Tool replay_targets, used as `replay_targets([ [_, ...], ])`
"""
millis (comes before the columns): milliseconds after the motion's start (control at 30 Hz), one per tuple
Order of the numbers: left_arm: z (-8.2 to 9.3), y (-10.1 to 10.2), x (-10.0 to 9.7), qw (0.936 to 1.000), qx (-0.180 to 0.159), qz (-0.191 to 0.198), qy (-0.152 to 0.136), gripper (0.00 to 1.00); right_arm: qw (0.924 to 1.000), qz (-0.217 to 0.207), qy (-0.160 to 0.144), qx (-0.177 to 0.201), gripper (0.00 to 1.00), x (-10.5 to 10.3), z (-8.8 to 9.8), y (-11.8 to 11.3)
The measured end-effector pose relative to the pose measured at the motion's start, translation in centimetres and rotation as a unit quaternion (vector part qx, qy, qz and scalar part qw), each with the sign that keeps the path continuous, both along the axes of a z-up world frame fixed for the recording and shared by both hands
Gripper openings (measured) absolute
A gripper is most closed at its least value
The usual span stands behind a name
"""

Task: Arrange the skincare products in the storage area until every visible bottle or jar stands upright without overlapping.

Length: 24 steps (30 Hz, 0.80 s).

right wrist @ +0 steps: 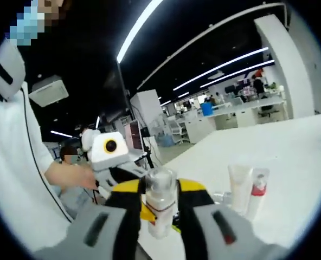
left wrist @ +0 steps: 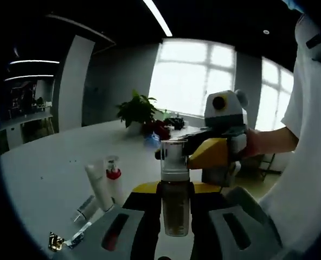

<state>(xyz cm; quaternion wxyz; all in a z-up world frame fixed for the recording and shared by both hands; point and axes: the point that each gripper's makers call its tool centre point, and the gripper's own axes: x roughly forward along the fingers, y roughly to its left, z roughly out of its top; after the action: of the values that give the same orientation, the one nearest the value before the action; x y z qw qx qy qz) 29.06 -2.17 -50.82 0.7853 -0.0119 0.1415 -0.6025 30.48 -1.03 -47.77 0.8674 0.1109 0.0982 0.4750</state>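
left gripper [left wrist: 174,216] fingers pinch the lower body of a clear-capped bottle [left wrist: 174,189], long axis upright, held over the white counter [left wrist: 52,162]. the right gripper [right wrist: 161,214] pinches its upper part. a tube [left wrist: 97,187] and red-collared pump bottle [left wrist: 114,181] stand to the left, near.

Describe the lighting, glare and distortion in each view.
Left gripper view: the window is blown out white, backlighting the held bottle and the plant; fisheye curves the table edge. Right gripper view: ceiling light strips glare and bow; the bottle cap up close looks soft.
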Motion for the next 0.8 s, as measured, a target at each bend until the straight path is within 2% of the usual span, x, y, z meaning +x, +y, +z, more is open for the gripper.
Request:
replay_targets([
  [267, -1.1, -0.9, 1.1, 0.9998, 0.004, -0.015, 0.009, 0.17, 0.9996, -0.024, 0.003, -0.011, 0.21, 1.1, -0.9, -0.7],
  [433, -2.4, -1.4, 1.8, 0.9993, 0.028, -0.024, 0.005, 0.17, 0.9953, -0.046, -0.028, -0.08, 0.21, 1.7, -2.3, -0.7],
  [533, -3.6, -1.6, 2.2, 0.9985, 0.047, -0.026, 0.006, 0.18, 0.9912, -0.056, -0.036, -0.115, 0.21, 2.0, -3.3, -0.7],
  [567, -4.2, -1.7, 2.4, 0.9981, 0.056, -0.027, 0.005, 0.18, 0.9885, -0.062, -0.038, -0.132, 0.21, 2.2, -4.0, -0.7],
  [667, -5.8, -1.9, 2.7, 0.9961, 0.082, -0.033, 0.002, 0.18, 0.985, -0.064, -0.042, -0.155, 0.21, 2.5, -5.3, -0.8],
  [800, -8.6, -2.5, 3.0, 0.9917, 0.12, -0.047, 0.0, 0.18, 0.9784, -0.063, -0.037, -0.193, 0.21, 2.8, -8.0, -1.1],
])
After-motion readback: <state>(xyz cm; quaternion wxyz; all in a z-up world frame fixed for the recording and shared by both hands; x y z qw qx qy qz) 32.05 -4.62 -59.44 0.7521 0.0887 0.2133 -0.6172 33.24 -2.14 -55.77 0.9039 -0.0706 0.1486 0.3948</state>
